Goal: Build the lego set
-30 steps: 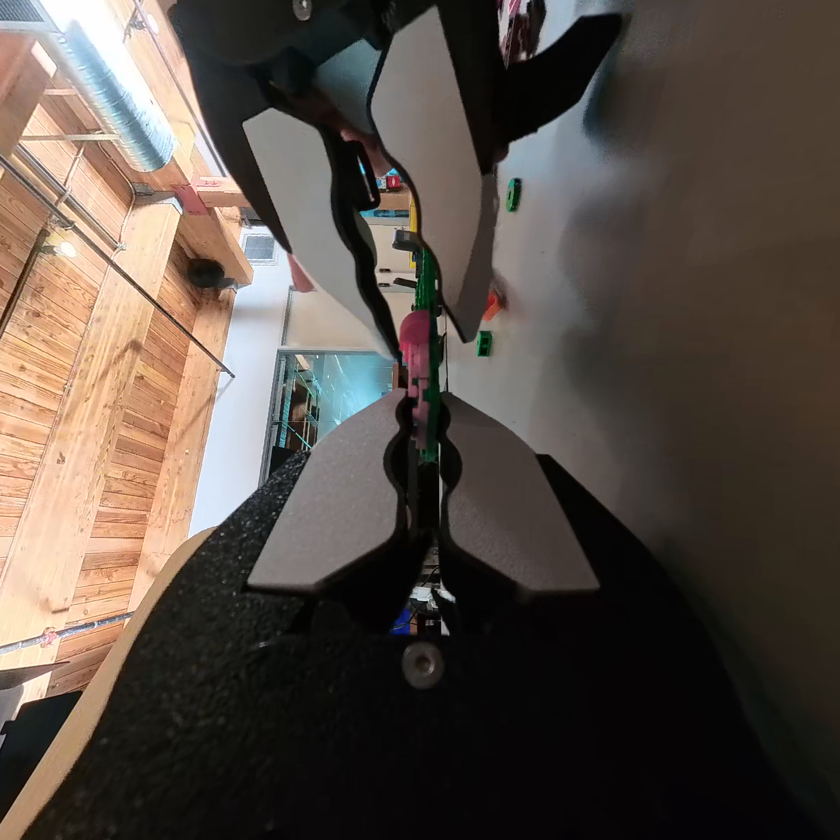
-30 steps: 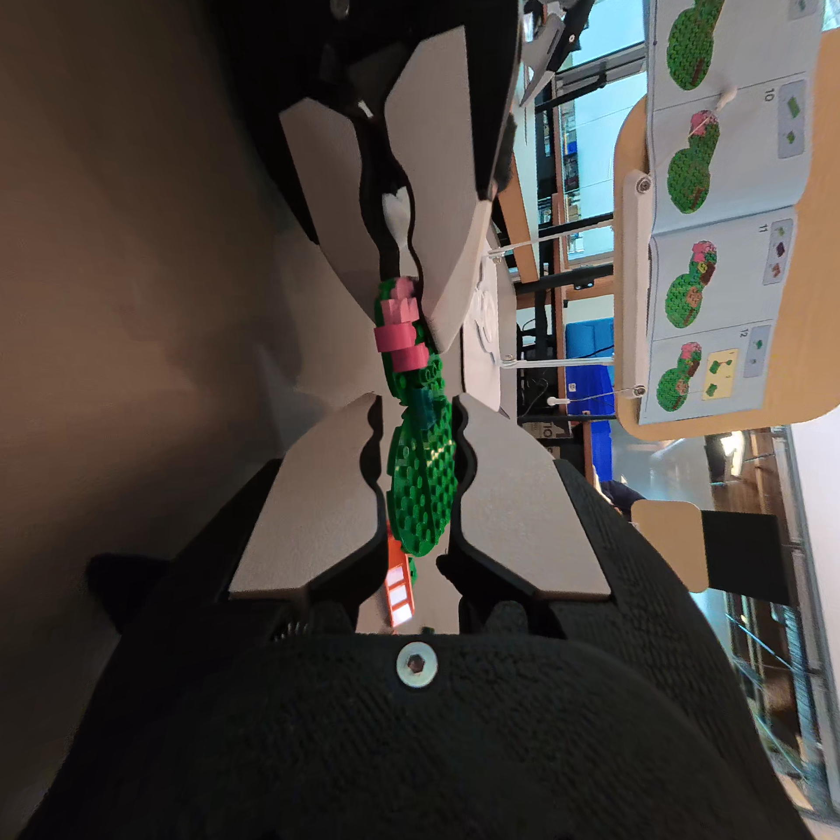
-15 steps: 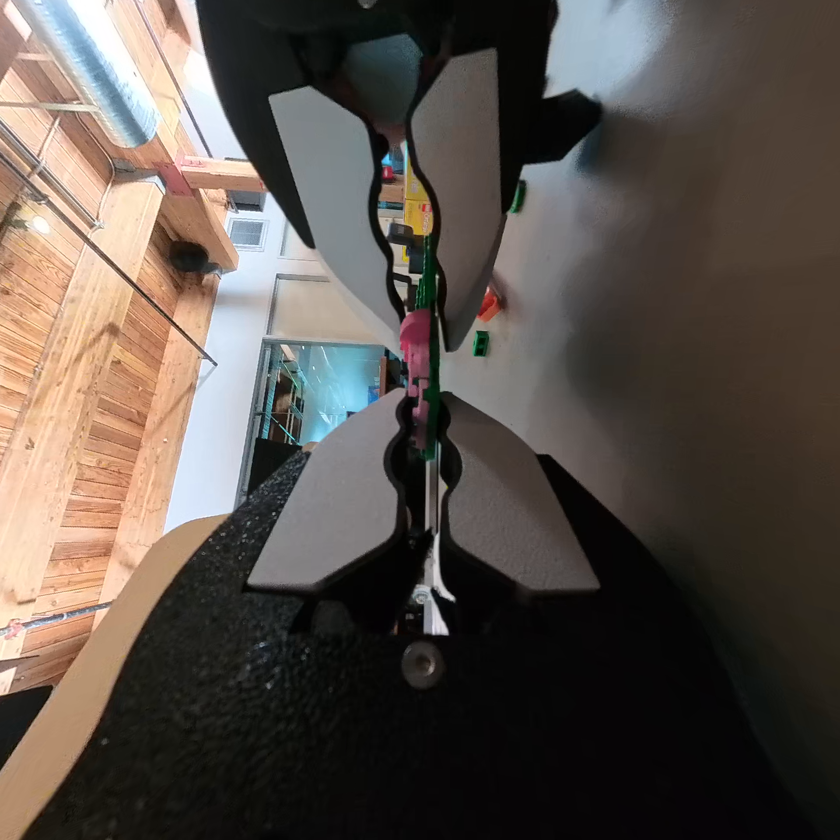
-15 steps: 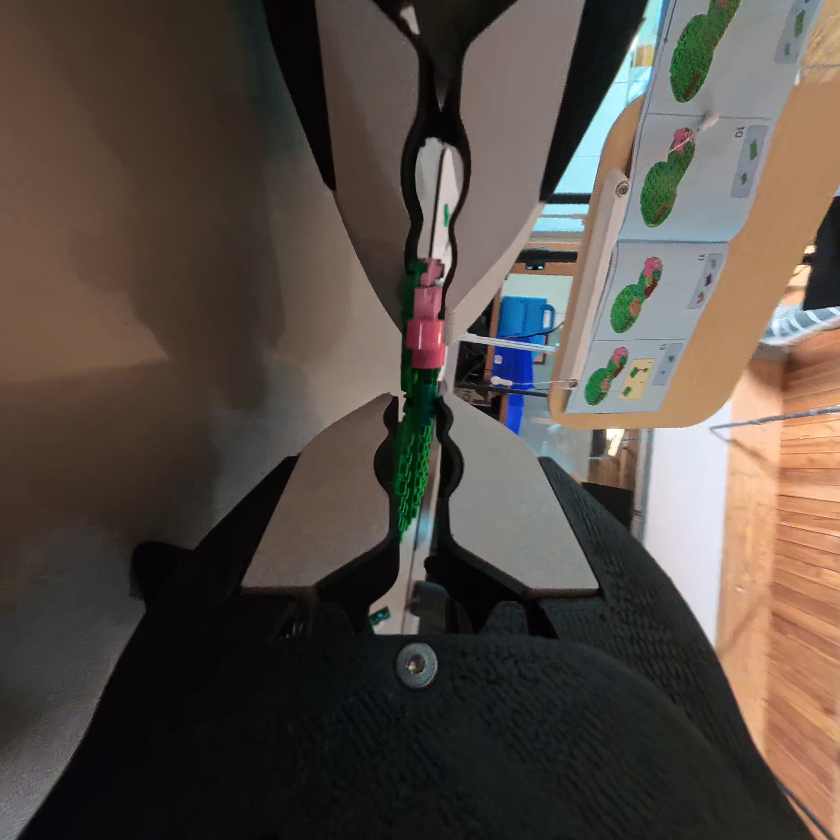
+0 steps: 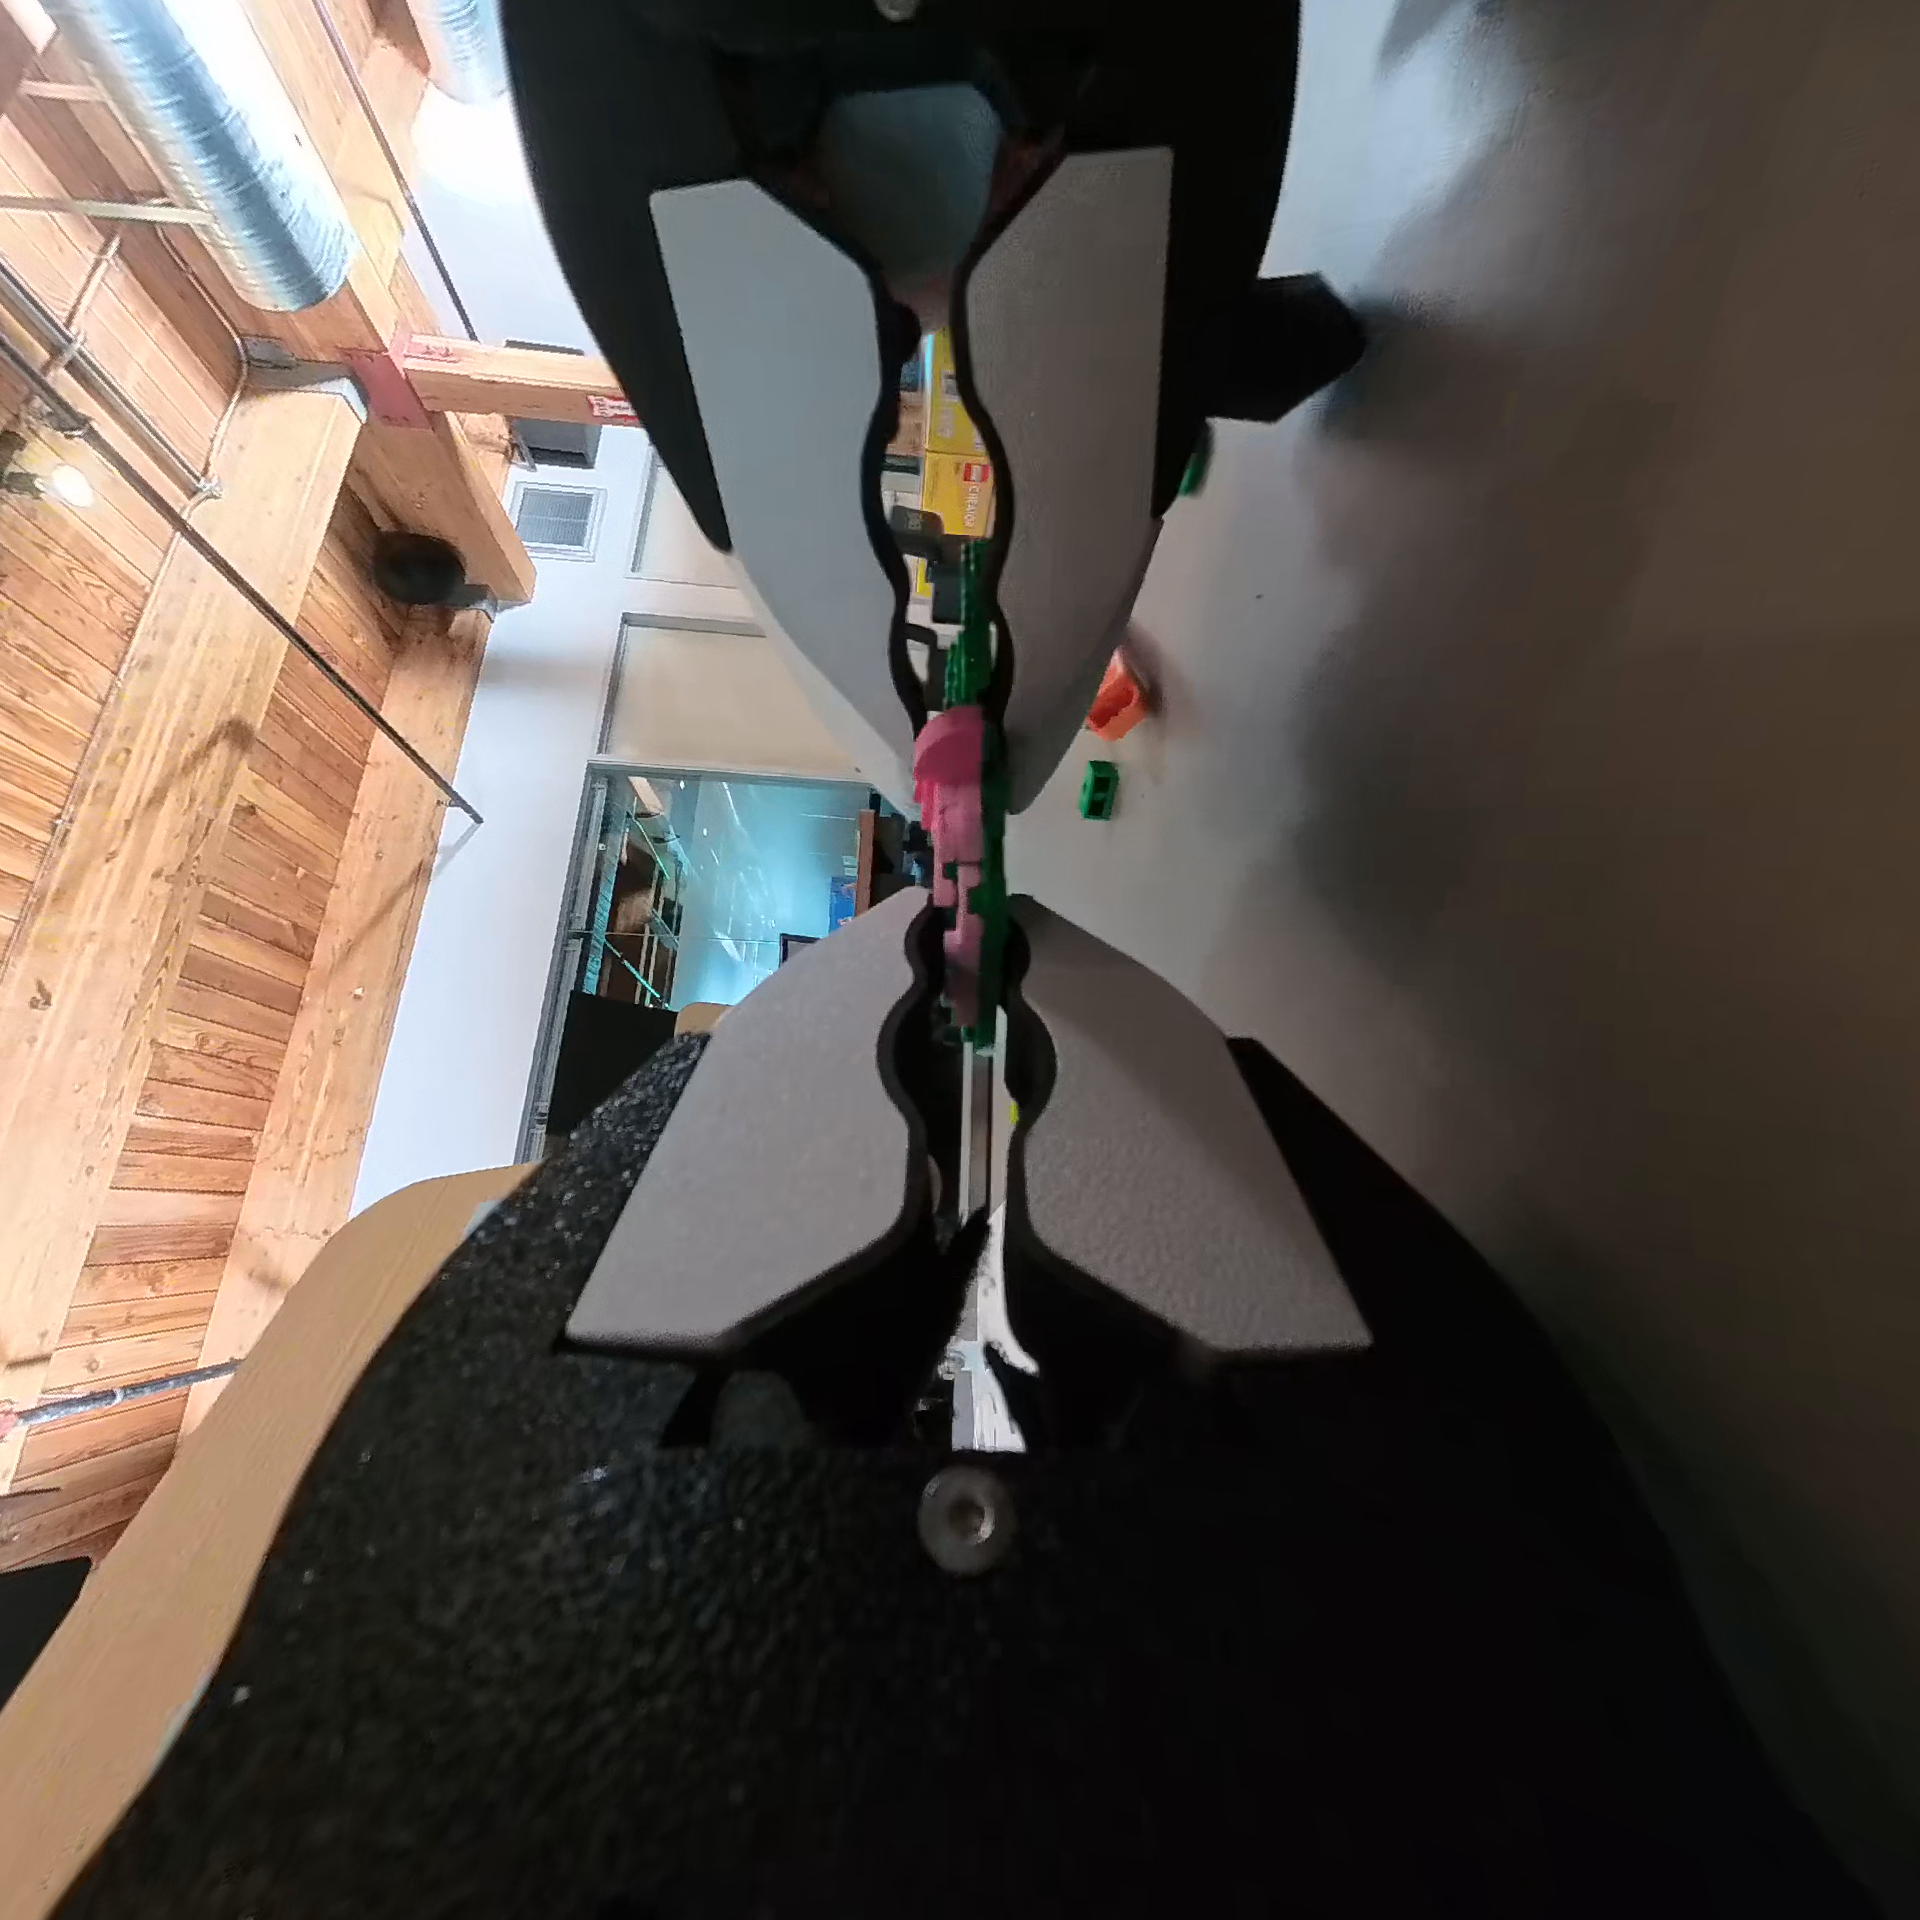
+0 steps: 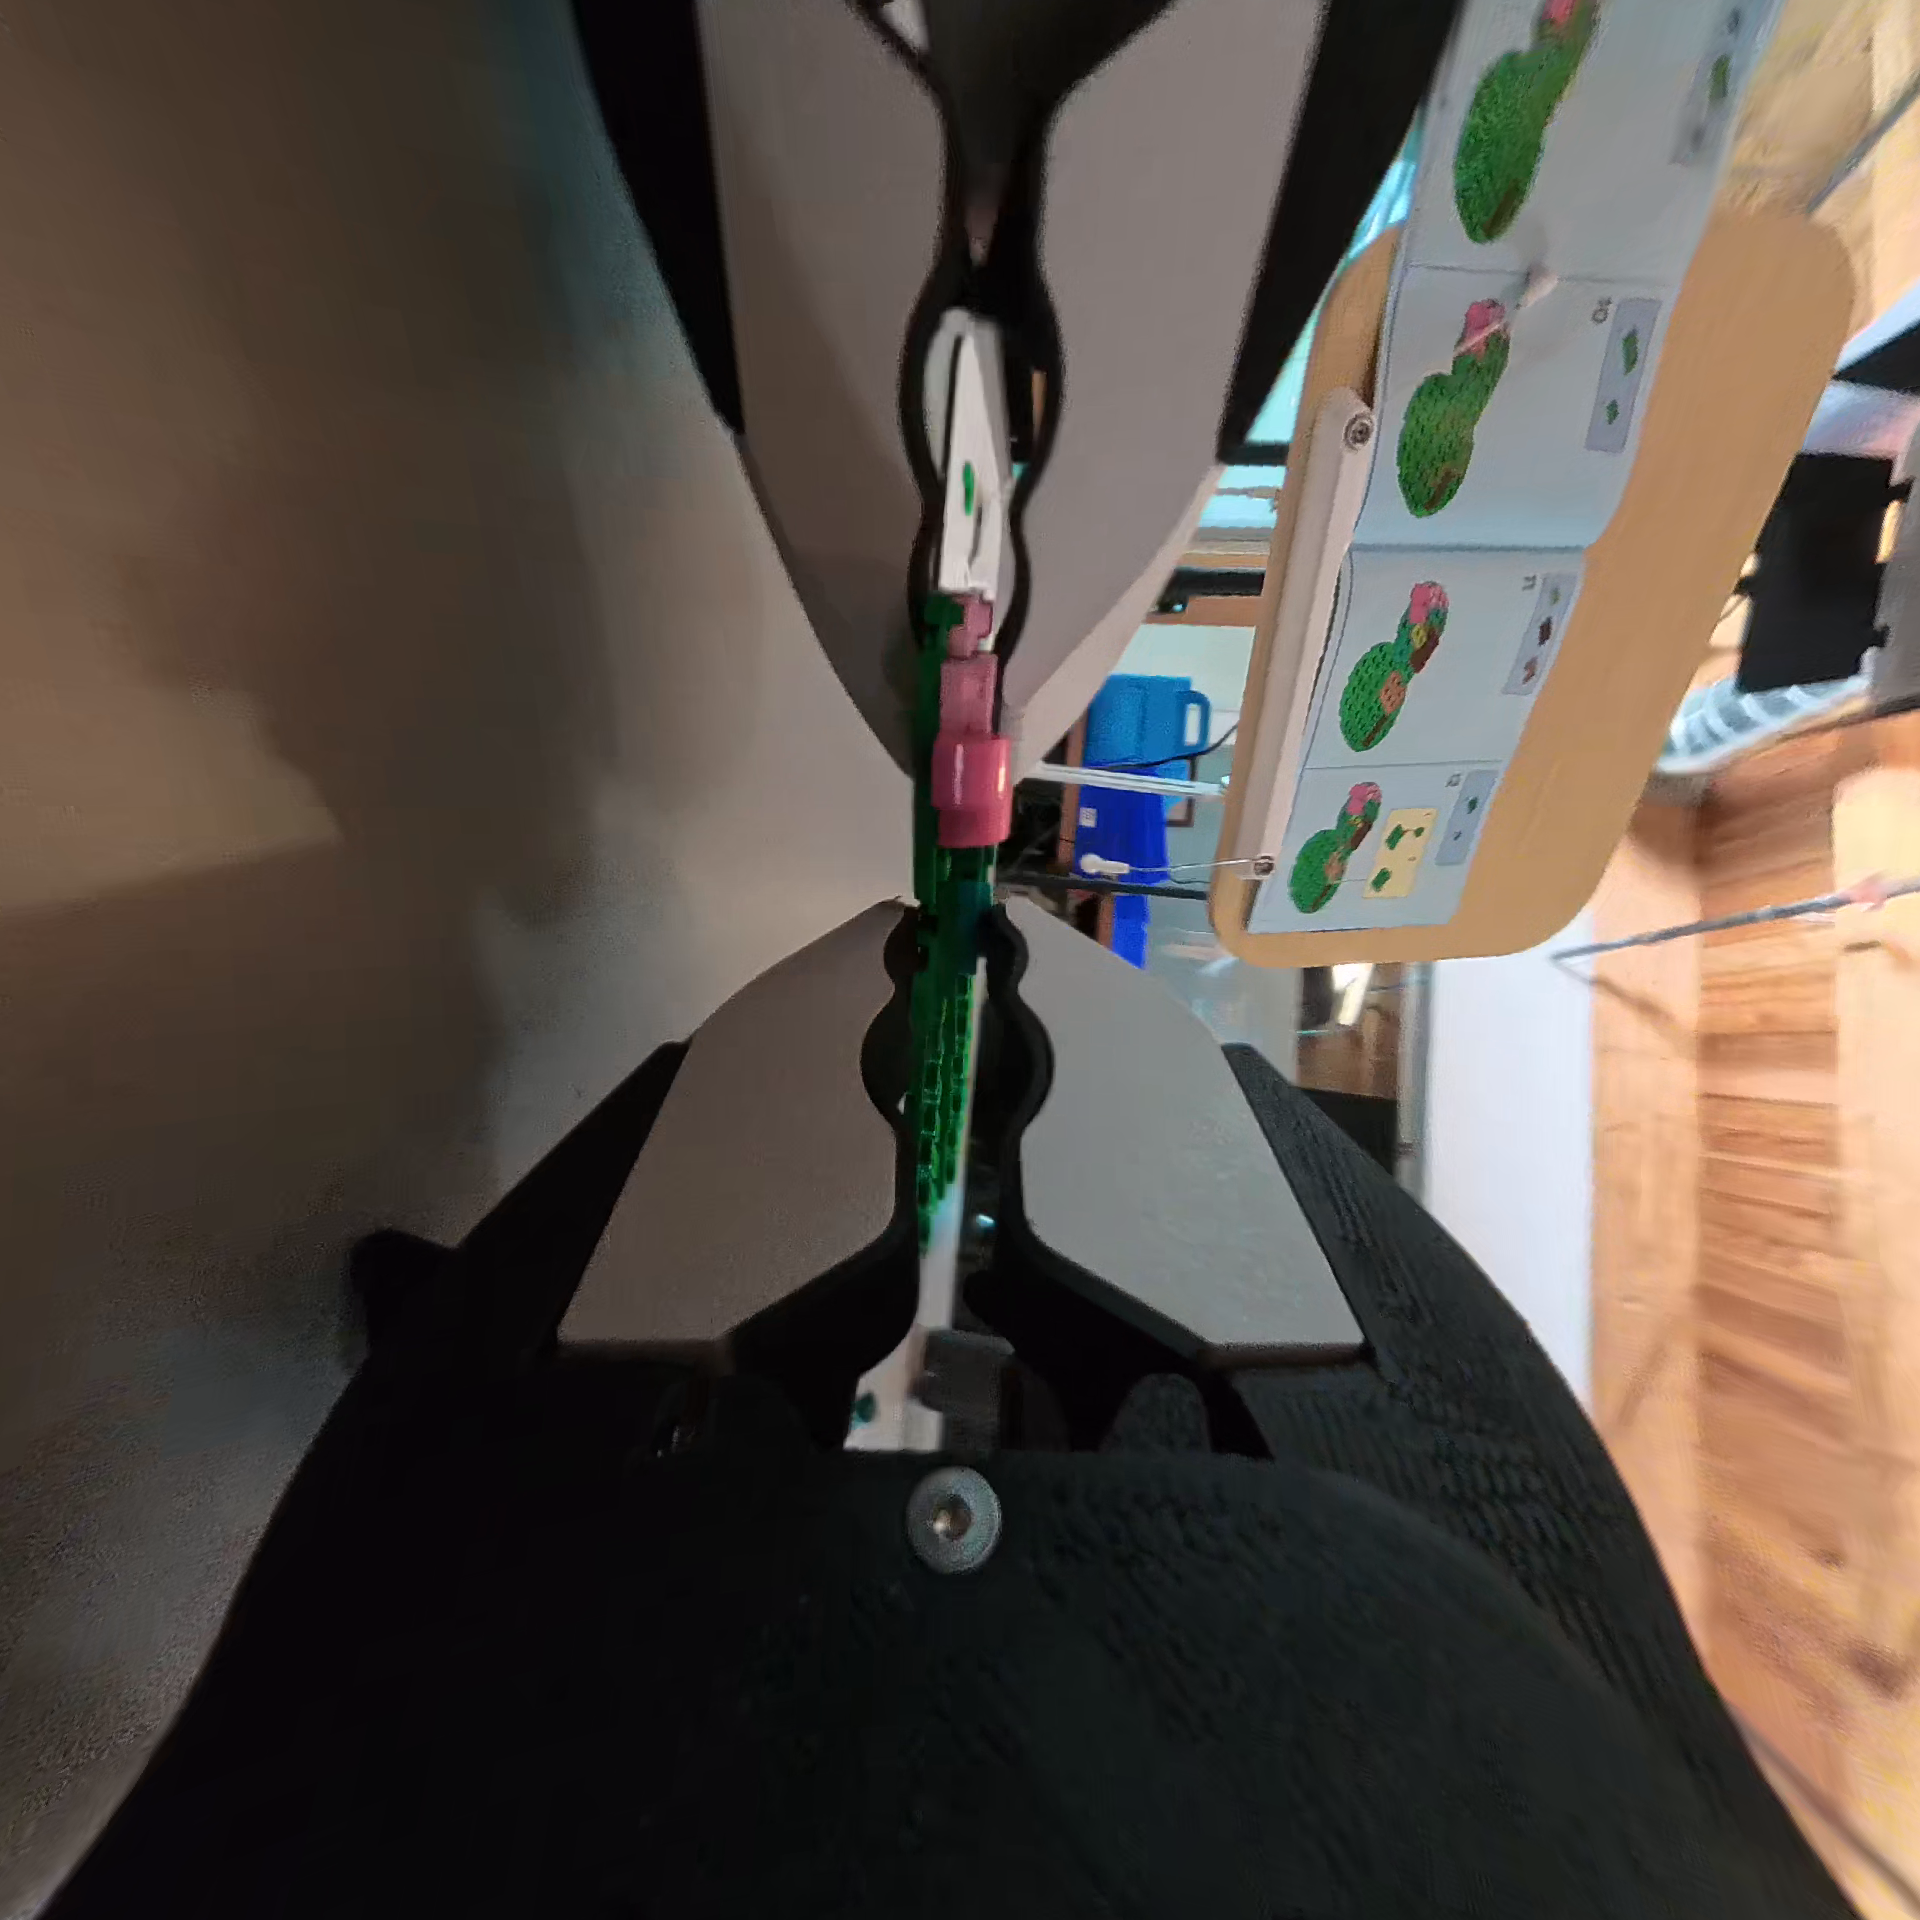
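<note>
A flat green lego plate point(image 6: 940, 1060) with pink pieces point(image 6: 971, 779) stacked at one end is held edge-on in the air between both grippers. My right gripper point(image 6: 951, 914) is shut on the green end. My left gripper point(image 6: 961, 748) faces it from above in this view and is shut on the pink end. In the left wrist view my left gripper point(image 5: 966, 925) pinches the build where the pink pieces point(image 5: 951, 800) meet the green plate point(image 5: 992, 831). The right gripper point(image 5: 971, 769) grips it from the opposite side.
The grey table point(image 5: 1558, 935) runs along the right of the left wrist view, with a loose orange brick point(image 5: 1120, 707) and two green bricks point(image 5: 1099, 790) point(image 5: 1193, 473) on it. An open instruction booklet point(image 6: 1455, 623) is clipped to a wooden board point(image 6: 1714, 623). Yellow boxes point(image 5: 956, 457) stand far back.
Both grippers have turned together with the build, so the green plate went from showing its studded face to edge-on. The facing gripper looms larger. Both stayed shut on the build.
</note>
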{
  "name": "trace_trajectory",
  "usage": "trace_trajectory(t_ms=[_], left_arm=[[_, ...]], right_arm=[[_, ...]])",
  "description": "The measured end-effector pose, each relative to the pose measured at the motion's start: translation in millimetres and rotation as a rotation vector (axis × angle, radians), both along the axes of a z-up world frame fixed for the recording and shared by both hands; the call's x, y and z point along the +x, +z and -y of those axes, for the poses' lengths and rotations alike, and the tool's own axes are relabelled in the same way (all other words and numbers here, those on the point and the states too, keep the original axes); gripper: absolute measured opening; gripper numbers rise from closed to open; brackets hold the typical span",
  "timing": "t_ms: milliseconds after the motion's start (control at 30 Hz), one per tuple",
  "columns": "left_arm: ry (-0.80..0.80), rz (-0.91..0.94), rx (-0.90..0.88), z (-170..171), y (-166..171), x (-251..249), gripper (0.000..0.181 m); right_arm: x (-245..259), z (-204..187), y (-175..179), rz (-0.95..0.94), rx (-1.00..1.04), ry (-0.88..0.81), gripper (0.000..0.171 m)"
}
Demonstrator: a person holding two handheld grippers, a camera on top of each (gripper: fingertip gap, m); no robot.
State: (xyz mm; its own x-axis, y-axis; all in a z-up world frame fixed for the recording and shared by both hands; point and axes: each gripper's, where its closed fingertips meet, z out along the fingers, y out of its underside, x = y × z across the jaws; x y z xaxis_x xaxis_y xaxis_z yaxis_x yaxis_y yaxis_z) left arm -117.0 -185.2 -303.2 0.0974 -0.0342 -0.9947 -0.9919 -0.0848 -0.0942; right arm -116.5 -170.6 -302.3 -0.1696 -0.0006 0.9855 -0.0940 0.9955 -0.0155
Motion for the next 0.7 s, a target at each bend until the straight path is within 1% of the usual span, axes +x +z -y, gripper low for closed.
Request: trace_trajectory(t_ms=[67, 167, 300, 433, 667, 700], left_arm=[[-0.005, 0.018, 0.011, 0.4, 2.4, 0.5, 0.008], [0.000, -0.002, 0.008, 0.2, 0.6, -0.4, 0.008], [-0.001, 0.019, 0.009, 0.3, 1.5, -0.6, 0.008], [-0.009, 0.020, 0.007, 0.6, 1.2, 0.5, 0.008], [-0.023, 0.007, 0.008, 0.9, 0.6, 4.0, 0.008], [-0.023, 0.005, 0.006, 1.0, 0.3, 4.5, 0.008]], right_arm=[[1.3, 1.2, 2.0, 0.035, -0.114, 0.026, 0.012], [3.9, 2.3, 5.5, 0.080, -0.247, 0.046, 0.030], [3.2, -0.4, 1.8, 0.098, -0.229, 0.036, 0.036], [2.0, 0.0, -1.6, 0.075, -0.152, 0.033, 0.033], [1.6, 0.3, -0.5, -0.002, -0.016, 0.035, 0.013], [1.6, 0.0, 0.1, -0.014, 0.000, 0.036, 0.012]])
